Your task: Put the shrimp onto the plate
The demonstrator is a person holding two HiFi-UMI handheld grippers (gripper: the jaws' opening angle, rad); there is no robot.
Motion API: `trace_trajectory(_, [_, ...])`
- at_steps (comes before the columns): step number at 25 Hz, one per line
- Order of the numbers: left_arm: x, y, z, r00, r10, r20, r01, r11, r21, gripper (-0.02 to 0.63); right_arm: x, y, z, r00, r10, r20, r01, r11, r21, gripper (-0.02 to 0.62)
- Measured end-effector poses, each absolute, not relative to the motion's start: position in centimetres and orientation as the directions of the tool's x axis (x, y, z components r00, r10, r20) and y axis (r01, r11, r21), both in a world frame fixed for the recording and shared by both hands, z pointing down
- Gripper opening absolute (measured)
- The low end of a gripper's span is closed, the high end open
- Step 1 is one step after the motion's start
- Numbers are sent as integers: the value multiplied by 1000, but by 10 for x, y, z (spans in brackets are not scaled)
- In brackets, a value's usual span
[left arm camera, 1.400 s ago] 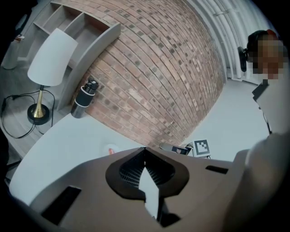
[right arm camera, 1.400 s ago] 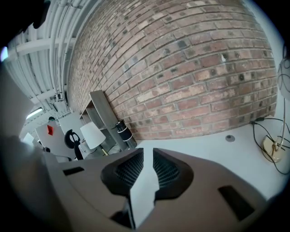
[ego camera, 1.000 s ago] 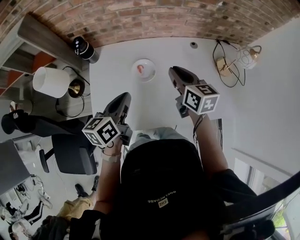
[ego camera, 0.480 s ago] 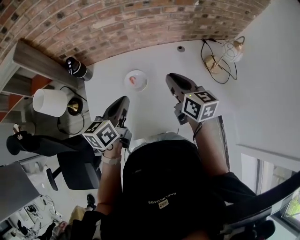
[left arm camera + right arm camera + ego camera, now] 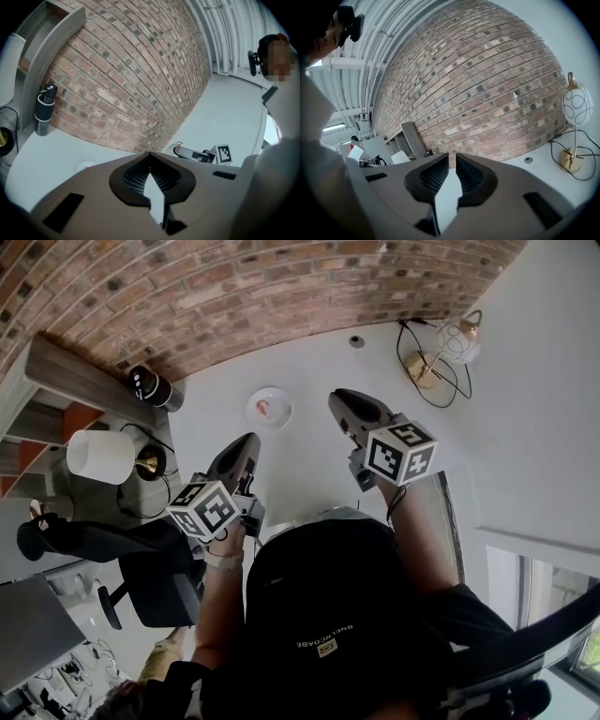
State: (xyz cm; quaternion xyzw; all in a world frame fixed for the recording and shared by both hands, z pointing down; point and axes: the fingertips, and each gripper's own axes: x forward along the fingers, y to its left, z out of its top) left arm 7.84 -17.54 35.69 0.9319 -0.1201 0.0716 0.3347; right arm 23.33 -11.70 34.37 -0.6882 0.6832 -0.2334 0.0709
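**On the white table [image 5: 309,362], the shrimp already sits on the plate**

A pink shrimp [image 5: 265,408] lies on a small white plate [image 5: 283,417] near the brick wall [image 5: 234,296]. Both grippers hover empty above the table. The left gripper [image 5: 249,441], jaws closed tip to tip, is near the plate on the person's side. The right gripper [image 5: 337,399], jaws a slit apart, hangs beside the plate on its right. The job looks done, so keep both grippers clear and avoid nudging the plate.

The white desk [image 5: 309,362] bears a plate [image 5: 282,414] just ahead of the left hand-held gripper [image 5: 248,438]. A lamp [image 5: 441,351] stands well to that gripper's right.
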Motion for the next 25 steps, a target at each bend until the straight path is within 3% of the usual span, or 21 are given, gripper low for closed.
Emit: trace_trajectory(25, [89, -182, 359, 958, -176, 228, -280, -758, 590, 3, 251, -121, 352, -35, -972, 233, -905, -69, -421, 48])
